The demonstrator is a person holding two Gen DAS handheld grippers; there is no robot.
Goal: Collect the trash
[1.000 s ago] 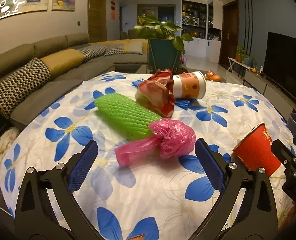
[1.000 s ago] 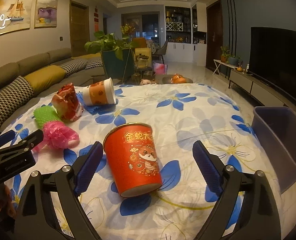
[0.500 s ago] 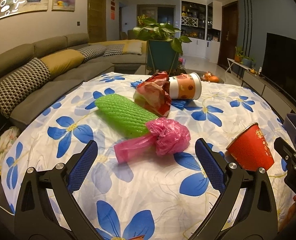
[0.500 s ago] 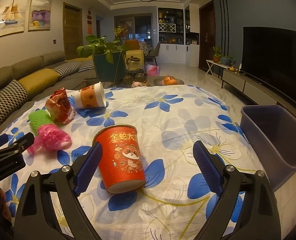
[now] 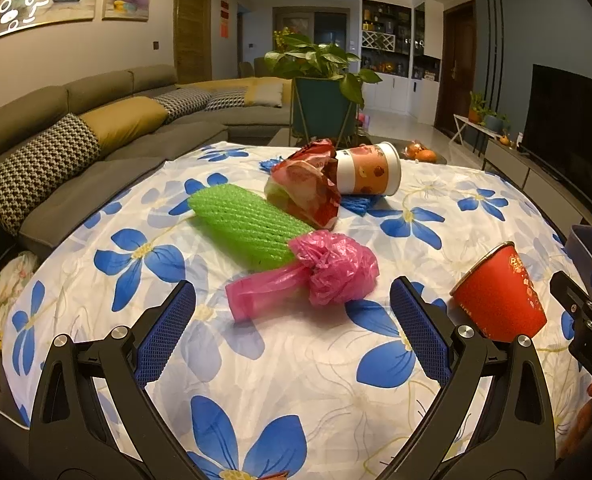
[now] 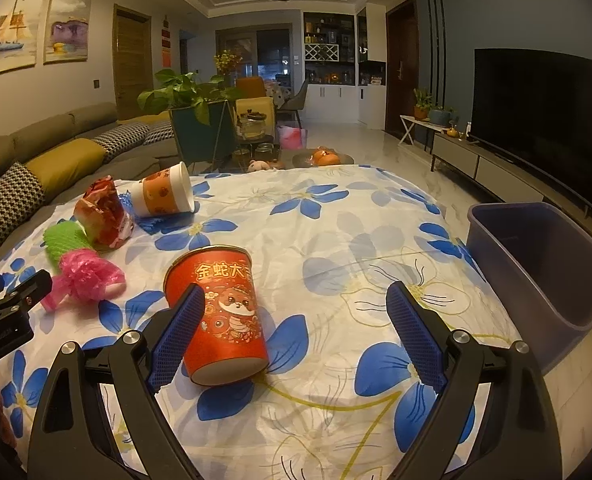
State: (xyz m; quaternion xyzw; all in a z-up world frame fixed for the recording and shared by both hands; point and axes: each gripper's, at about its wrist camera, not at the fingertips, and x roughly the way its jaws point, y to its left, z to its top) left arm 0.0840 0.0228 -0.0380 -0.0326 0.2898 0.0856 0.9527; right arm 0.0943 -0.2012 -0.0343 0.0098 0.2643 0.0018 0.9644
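Trash lies on a table with a blue-flower cloth (image 5: pixel 296 360). A crumpled pink plastic bag (image 5: pixel 328 270) rests just ahead of my open left gripper (image 5: pixel 294 332), with a green foam net (image 5: pixel 244 226) behind it. Farther back lie a red wrapper (image 5: pixel 304 184) and a tipped white-and-orange cup (image 5: pixel 370 168). A red paper cup (image 6: pixel 220 312) lies on its side, rim away, near the left finger of my open right gripper (image 6: pixel 296 332). The same red cup (image 5: pixel 500 292) shows at the right in the left wrist view. A grey-blue bin (image 6: pixel 544 264) stands off the table's right edge.
A grey sofa (image 5: pixel 76 128) with cushions runs along the left. A potted plant (image 5: pixel 320 92) stands beyond the table's far edge. A TV and low cabinet (image 6: pixel 536 128) line the right wall. The flowered cloth (image 6: pixel 356 232) lies bare between the red cup and the bin.
Both grippers have drawn back and risen a little, so the trash sits farther ahead. The right view has swung right, showing more of the bin. Nothing was taken hold of.
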